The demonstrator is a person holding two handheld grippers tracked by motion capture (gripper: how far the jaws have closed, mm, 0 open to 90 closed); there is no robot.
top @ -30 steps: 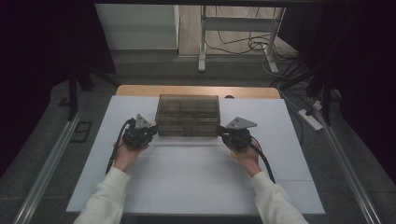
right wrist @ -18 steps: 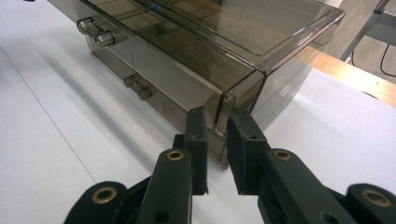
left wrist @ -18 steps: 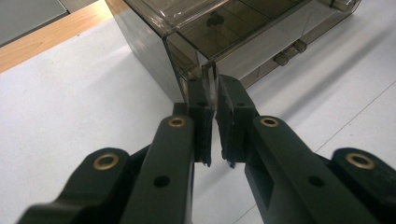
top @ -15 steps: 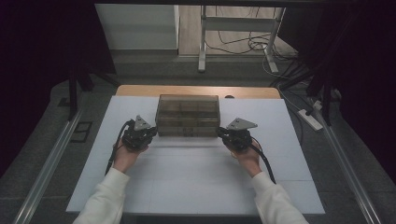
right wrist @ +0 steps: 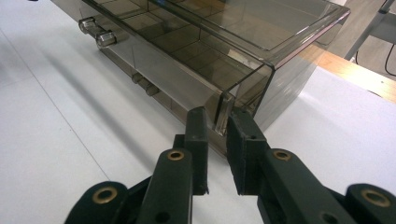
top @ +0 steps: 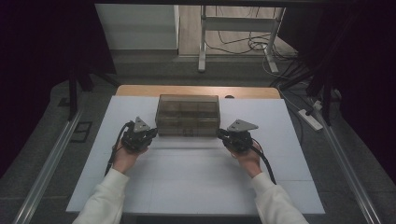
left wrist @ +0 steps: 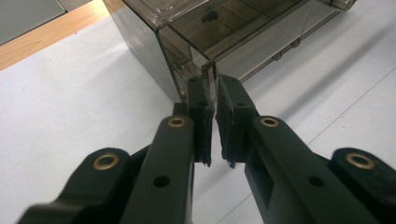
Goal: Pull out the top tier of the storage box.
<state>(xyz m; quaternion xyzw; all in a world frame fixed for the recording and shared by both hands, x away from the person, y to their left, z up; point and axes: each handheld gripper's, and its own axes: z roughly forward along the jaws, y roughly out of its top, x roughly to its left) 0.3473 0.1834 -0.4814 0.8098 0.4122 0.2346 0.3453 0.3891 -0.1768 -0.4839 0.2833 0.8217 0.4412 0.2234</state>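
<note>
A smoky see-through drawer box (top: 188, 114) stands at the back middle of the white table (top: 196, 182). My left gripper (top: 152, 132) is at its front left corner. In the left gripper view the jaws (left wrist: 214, 95) are shut on the thin upright edge of the box (left wrist: 233, 28). My right gripper (top: 222, 134) is at the front right corner. In the right gripper view its jaws (right wrist: 217, 119) straddle the corner edge of the box (right wrist: 210, 37), with a narrow gap still showing on one side. Drawer knobs (right wrist: 95, 30) stick out of the front.
A wooden strip (top: 140, 90) runs behind the white top. Metal rails (top: 51, 158) flank the table on both sides. A power strip (top: 310, 119) lies on the floor at the right, and a stand with cables (top: 201, 46) is behind.
</note>
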